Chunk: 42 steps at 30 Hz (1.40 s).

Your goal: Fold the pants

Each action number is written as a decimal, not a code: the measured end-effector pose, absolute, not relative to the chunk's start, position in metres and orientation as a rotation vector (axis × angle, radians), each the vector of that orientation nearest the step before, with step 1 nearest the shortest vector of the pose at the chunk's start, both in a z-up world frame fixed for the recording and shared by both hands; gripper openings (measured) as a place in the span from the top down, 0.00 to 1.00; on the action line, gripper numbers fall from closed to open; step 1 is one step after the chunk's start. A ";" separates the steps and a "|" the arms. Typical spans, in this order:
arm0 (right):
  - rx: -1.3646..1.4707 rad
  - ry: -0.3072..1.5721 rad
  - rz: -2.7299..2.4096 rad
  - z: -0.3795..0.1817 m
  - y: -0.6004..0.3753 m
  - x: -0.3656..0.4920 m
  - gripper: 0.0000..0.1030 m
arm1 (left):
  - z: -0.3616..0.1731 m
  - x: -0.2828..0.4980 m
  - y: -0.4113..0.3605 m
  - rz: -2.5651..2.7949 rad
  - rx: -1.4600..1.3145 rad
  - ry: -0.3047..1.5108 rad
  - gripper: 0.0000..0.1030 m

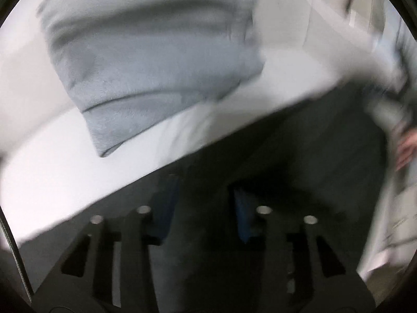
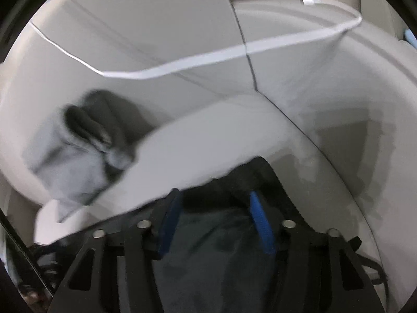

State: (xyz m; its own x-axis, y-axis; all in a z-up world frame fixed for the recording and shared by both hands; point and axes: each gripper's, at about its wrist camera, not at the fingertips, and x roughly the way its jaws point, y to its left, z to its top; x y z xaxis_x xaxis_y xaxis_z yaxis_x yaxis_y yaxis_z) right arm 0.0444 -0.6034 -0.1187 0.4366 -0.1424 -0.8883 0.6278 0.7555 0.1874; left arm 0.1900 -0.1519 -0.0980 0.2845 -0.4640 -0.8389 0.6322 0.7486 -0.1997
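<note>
From the left wrist, our left gripper point(image 1: 203, 208) has dark pants point(image 1: 299, 156) between its blue pads; blur hides whether they pinch. A folded grey garment point(image 1: 146, 78) lies on the white surface point(image 1: 52, 172) beyond. From the right wrist, our right gripper point(image 2: 216, 216) clamps the pants point(image 2: 213, 247).

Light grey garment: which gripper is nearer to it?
Left, probably. The light grey garment lies close ahead of the left gripper; the right gripper sees it farther off, leftward.

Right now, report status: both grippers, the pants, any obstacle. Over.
Left gripper and right gripper: dark pants between the fingers, grip unclear through blur. Grey folded cloth lies apart on white surface. No obstacle seen.
</note>
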 end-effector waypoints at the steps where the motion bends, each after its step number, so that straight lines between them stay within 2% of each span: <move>1: 0.564 1.033 -0.524 -0.127 -0.609 0.043 0.55 | -0.092 0.194 -0.139 -0.778 0.079 1.042 0.68; 3: 0.601 1.057 -0.534 -0.141 -0.619 0.041 0.55 | -0.084 0.199 -0.121 -0.831 -0.053 1.033 0.67; 6: 0.544 1.071 -0.534 -0.144 -0.620 0.046 0.55 | -0.081 0.198 -0.115 -0.862 -0.090 1.044 0.66; 7: 0.513 1.084 -0.533 -0.145 -0.618 0.049 0.55 | -0.082 0.197 -0.115 -0.855 -0.086 1.055 0.54; 8: 0.482 1.103 -0.533 -0.148 -0.617 0.054 0.55 | -0.085 0.200 -0.118 -0.823 -0.061 1.090 0.23; 9: 0.469 1.110 -0.535 -0.148 -0.616 0.053 0.55 | -0.093 0.201 -0.124 -0.753 0.014 1.153 0.14; 11: 0.474 1.117 -0.542 -0.147 -0.617 0.051 0.55 | -0.094 0.199 -0.122 -0.689 0.123 1.148 0.22; 12: 0.468 1.125 -0.547 -0.147 -0.618 0.049 0.55 | -0.091 0.198 -0.119 -0.666 0.164 1.119 0.22; 15: 0.442 1.146 -0.551 -0.149 -0.618 0.045 0.55 | -0.076 0.191 -0.102 -0.696 0.093 1.035 0.26; 16: 0.445 1.145 -0.552 -0.149 -0.620 0.042 0.55 | -0.071 0.188 -0.098 -0.733 0.049 1.020 0.40; 17: 0.447 1.143 -0.554 -0.148 -0.621 0.039 0.55 | -0.066 0.185 -0.099 -0.764 0.022 1.012 0.62; 19: 0.450 1.130 -0.551 -0.142 -0.622 0.032 0.55 | -0.056 0.174 -0.108 -0.818 0.030 0.987 0.82; 21: 0.424 1.129 -0.554 -0.134 -0.622 0.027 0.55 | -0.052 0.173 -0.114 -0.879 -0.018 1.030 0.81; 23: 0.404 1.149 -0.554 -0.131 -0.622 0.025 0.55 | -0.061 0.183 -0.123 -0.869 -0.032 1.180 0.72; 24: 0.396 1.170 -0.552 -0.135 -0.620 0.029 0.55 | -0.066 0.188 -0.123 -0.772 0.000 1.215 0.73; 28: 0.398 1.190 -0.556 -0.139 -0.621 0.028 0.55 | -0.052 0.183 -0.108 -0.763 -0.077 1.107 0.72; 30: 0.385 1.177 -0.575 -0.135 -0.617 0.030 0.54 | -0.043 0.169 -0.112 -0.831 -0.071 1.077 0.79; 32: 0.358 1.137 -0.582 -0.124 -0.608 0.034 0.55 | -0.039 0.159 -0.125 -0.885 -0.019 1.053 0.92; 36: 0.297 1.039 -0.542 -0.100 -0.586 0.042 0.55 | -0.029 0.143 -0.144 -0.977 -0.065 0.988 0.94; 39: 0.356 1.058 -0.471 -0.109 -0.582 0.050 0.55 | -0.060 0.152 -0.168 -0.856 0.040 1.080 0.95; 40: 0.381 1.079 -0.476 -0.117 -0.584 0.051 0.55 | -0.072 0.157 -0.170 -0.796 0.069 1.110 0.99; 42: 0.410 1.102 -0.503 -0.131 -0.593 0.048 0.57 | -0.093 0.168 -0.160 -0.700 0.061 1.154 1.00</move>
State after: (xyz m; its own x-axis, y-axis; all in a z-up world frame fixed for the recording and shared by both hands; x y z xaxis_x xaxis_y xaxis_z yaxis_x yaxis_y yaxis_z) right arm 0.0480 -0.5932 -0.1315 0.3610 -0.1801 -0.9150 0.5737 0.8164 0.0657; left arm 0.1683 -0.1596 -0.0933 0.2195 -0.4758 -0.8517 0.5361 0.7882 -0.3022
